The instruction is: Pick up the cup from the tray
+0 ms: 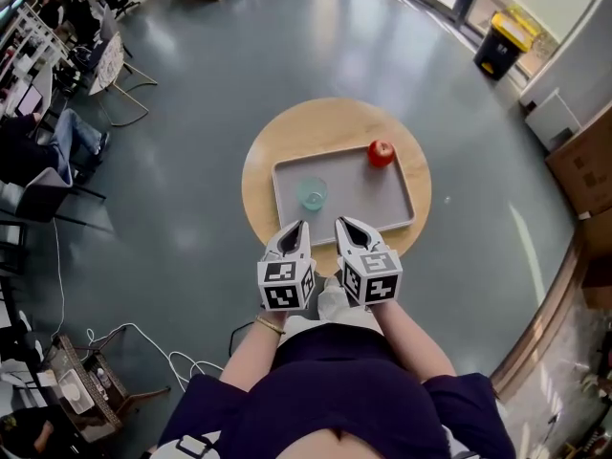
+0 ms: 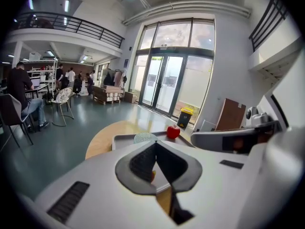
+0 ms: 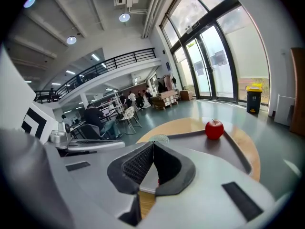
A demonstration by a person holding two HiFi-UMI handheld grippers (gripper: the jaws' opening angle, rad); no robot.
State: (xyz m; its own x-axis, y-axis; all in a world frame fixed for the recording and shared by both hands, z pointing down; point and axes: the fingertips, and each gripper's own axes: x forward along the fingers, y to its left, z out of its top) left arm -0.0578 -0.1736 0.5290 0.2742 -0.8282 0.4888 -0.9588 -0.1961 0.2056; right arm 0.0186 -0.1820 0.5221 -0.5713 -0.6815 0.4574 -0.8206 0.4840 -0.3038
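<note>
Subject: the cup (image 1: 312, 193), clear and pale blue, standing mouth-up on the left half of the grey tray (image 1: 392, 220), apart from the tray's walls.
Support: the tray lies on the round wooden table (image 1: 287, 132); a red apple (image 1: 381, 153) sits at its far right corner, well apart from the cup.
My left gripper (image 1: 298, 226): jaws drawn fully together, tips meeting, nothing between them. It hangs at the tray's near edge.
My right gripper (image 1: 341, 221): jaws likewise closed tip to tip and empty, beside the left one at the same near edge.
Key relation: the cup lies just ahead of my two gripper tips, on the far side of the tray's near wall and slightly to the left gripper's side of the gap between them. Neither gripper touches it.
Nearer hand: the left, by my reading. In the left gripper view the cup (image 2: 145, 137) shows right above the closed tips; in the right gripper view the cup (image 3: 158, 139) sits much the same, but the apple (image 3: 214, 129) is off to the right.
Cup axis: upright, so a grasp would come from the side, across the wall.
Requirement of next move (judgement): the jaws of the chosen gripper must part before advancing; closed as they are, they would only push the cup along the tray.
</note>
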